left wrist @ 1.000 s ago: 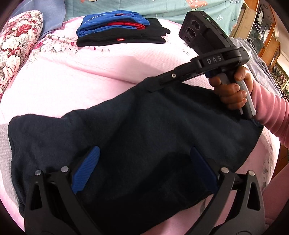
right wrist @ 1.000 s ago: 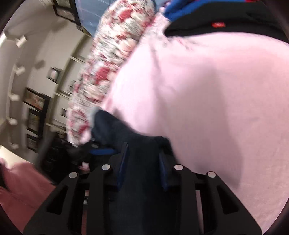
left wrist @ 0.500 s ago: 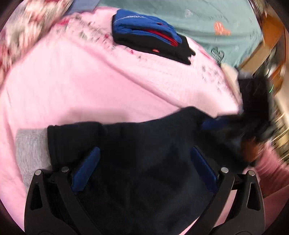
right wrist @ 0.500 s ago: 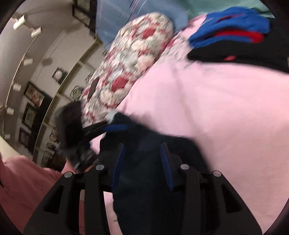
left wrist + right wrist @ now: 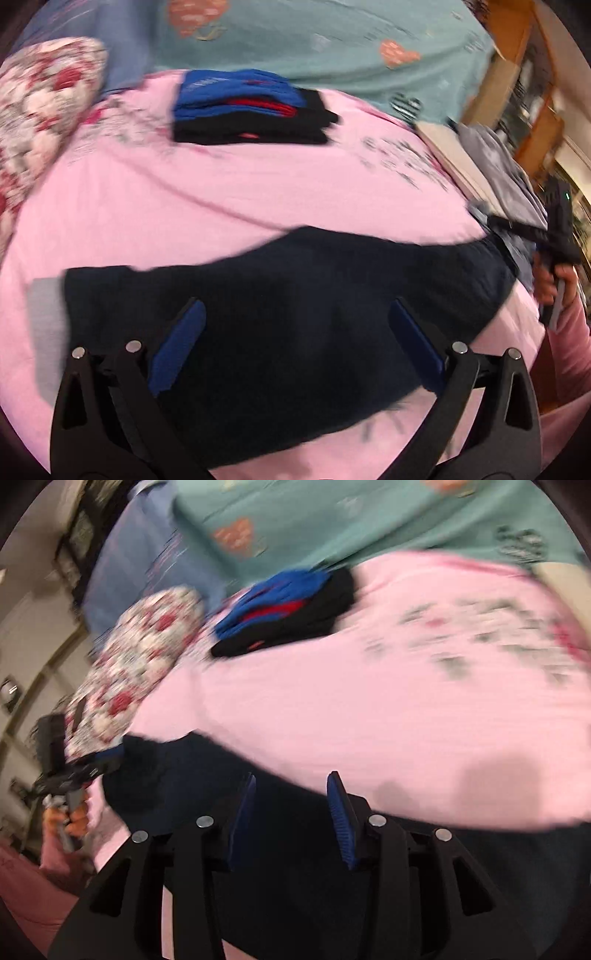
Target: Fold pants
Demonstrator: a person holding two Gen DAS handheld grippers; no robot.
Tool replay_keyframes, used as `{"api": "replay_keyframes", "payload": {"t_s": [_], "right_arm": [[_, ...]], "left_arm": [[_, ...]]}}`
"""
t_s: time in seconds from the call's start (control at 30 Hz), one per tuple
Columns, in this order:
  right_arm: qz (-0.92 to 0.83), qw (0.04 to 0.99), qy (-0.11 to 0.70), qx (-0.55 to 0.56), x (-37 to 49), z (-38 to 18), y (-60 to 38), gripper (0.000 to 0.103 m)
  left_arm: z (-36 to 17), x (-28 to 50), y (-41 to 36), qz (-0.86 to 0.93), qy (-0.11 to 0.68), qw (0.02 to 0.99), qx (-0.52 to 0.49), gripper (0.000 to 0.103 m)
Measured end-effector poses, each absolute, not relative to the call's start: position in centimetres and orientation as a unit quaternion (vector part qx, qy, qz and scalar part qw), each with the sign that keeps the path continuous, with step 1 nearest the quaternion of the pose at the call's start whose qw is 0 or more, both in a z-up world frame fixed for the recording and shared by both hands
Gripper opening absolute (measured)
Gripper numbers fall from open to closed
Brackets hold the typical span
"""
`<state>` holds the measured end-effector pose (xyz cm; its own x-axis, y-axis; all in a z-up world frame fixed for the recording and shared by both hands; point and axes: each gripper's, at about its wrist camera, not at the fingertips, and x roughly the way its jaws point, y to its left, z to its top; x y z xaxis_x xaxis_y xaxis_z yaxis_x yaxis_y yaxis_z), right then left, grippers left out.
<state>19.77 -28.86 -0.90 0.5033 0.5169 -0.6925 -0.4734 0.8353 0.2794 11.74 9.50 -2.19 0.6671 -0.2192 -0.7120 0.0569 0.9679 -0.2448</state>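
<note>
The dark navy pants (image 5: 288, 295) lie folded across the near side of the pink bed cover (image 5: 258, 184), with a grey band (image 5: 46, 317) at their left end. My left gripper (image 5: 295, 332) is open above the pants' middle, its blue pads wide apart. My right gripper (image 5: 291, 805) hovers over the pants (image 5: 280, 867) with its pads apart, nothing between them. The right gripper also shows at the right edge of the left wrist view (image 5: 554, 240), by the pants' right end. The left gripper shows at the left in the right wrist view (image 5: 70, 771).
A stack of folded clothes, blue, red and black (image 5: 251, 110), sits at the far side of the bed. A floral pillow (image 5: 33, 122) lies at far left. A teal sheet (image 5: 332, 48) hangs behind. Wooden furniture (image 5: 517, 92) stands at right.
The right gripper has let go of the pants and its pads have opened. Both grippers swung outward; the pants now lie spread flatter on the bed.
</note>
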Motion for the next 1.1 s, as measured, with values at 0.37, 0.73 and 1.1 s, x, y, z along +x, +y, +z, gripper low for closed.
{"api": "replay_keyframes", "payload": {"t_s": [0.37,0.73,1.1], "right_arm": [[0.025,0.887,0.456,0.063,17.2,-3.2,-44.9,0.05],[0.012,0.9,0.435,-0.007,15.4,-2.6,-43.7,0.011],[0.059,0.927,0.371,0.015,14.3,2.4,-38.7,0.043]], "left_arm": [[-6.6,14.2,2.5,-0.089,0.464,0.878,-0.073,0.101],[-7.0,14.3,0.7,-0.069,0.48,0.875,-0.008,0.101],[-3.5,16.0,1.1,-0.156,0.433,0.883,-0.093,0.101]]}}
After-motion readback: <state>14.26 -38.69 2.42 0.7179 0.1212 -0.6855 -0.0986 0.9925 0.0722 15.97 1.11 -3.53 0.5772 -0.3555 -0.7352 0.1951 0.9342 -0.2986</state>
